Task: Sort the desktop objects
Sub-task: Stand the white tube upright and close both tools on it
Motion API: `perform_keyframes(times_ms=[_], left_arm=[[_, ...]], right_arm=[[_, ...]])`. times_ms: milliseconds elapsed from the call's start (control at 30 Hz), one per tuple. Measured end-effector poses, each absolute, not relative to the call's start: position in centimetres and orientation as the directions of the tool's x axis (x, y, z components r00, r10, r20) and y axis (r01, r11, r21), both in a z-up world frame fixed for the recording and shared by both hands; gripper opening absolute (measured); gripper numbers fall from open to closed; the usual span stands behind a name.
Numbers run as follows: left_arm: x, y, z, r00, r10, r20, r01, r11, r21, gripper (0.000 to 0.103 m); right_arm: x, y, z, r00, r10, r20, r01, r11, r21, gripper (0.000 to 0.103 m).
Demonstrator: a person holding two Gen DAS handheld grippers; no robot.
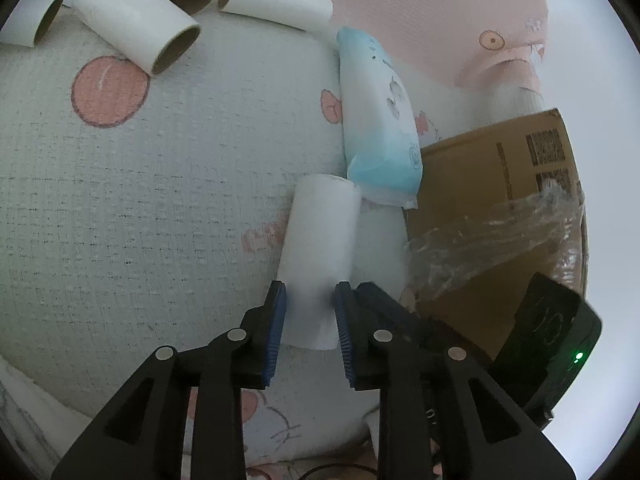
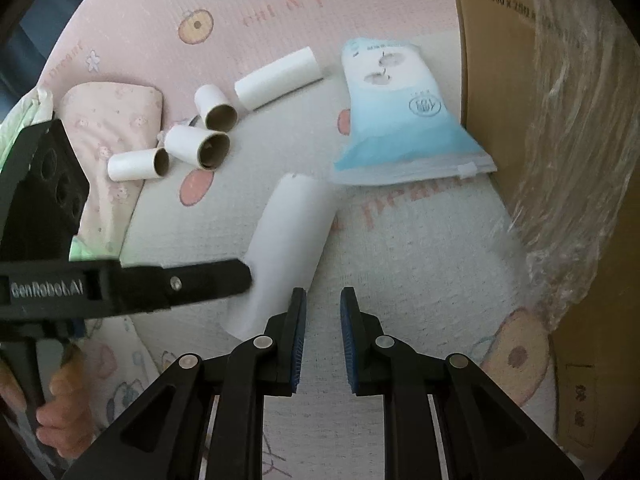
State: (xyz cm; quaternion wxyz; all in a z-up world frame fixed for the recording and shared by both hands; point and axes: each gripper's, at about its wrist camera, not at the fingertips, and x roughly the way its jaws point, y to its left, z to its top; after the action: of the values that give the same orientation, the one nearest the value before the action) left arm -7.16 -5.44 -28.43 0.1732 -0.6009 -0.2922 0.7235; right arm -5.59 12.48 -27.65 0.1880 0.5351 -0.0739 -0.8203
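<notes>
My left gripper (image 1: 309, 300) is shut on a white paper tube (image 1: 320, 248) and holds it above the patterned mat; the tube also shows in the right wrist view (image 2: 290, 236), with the left gripper's fingers (image 2: 200, 276) across its near end. A blue and white wipes pack (image 1: 380, 120) lies beyond the tube and shows in the right wrist view (image 2: 404, 120). Several white cardboard tubes (image 1: 132, 20) lie in a group at the far left; they also show in the right wrist view (image 2: 200, 136). My right gripper (image 2: 323, 312) is open and empty, just right of the held tube.
A cardboard box (image 1: 500, 208) with crumpled clear tape stands at the right, against the wipes pack, and fills the right edge of the right wrist view (image 2: 560, 160). A pink pillow (image 2: 116, 120) lies at the left of the mat (image 1: 120, 208).
</notes>
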Motion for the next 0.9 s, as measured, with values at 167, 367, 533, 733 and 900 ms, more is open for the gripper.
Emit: perform_keyframes(times_ms=[167, 367, 533, 733, 900], left_arm=[[-7.0, -5.1, -28.4, -0.217, 0.604, -0.767, 0.100, -0.767, -0.633, 0.027], [-7.4, -4.9, -28.5, -0.205, 0.603, -0.771, 0.094, -0.772, -0.629, 0.032], [-8.0, -4.9, -28.2, -0.214, 0.566, -0.796, 0.094, -0.799, -0.594, 0.041], [-9.0, -6.7, -29.2, -0.238, 0.659, -0.713, 0.174, -0.694, -0.699, 0.046], [-10.1, -6.6, -30.1, -0.234, 0.685, -0.690, 0.204, -0.659, -0.724, 0.046]], right_arm=[[-5.6, 12.6, -27.5, -0.359, -0.389, -0.848, 0.229, -0.918, 0.324, 0.014], [-5.5, 12.5, -26.2, -0.351, -0.431, -0.831, 0.222, -0.901, 0.373, 0.014], [-5.1, 10.7, -24.7, -0.353, -0.411, -0.841, 0.289, -0.902, 0.319, 0.017], [-5.4, 10.1, -25.8, -0.303, -0.392, -0.868, 0.269, -0.909, 0.317, 0.048], [-5.8, 10.1, -26.9, -0.271, -0.400, -0.876, 0.238, -0.909, 0.342, 0.048]])
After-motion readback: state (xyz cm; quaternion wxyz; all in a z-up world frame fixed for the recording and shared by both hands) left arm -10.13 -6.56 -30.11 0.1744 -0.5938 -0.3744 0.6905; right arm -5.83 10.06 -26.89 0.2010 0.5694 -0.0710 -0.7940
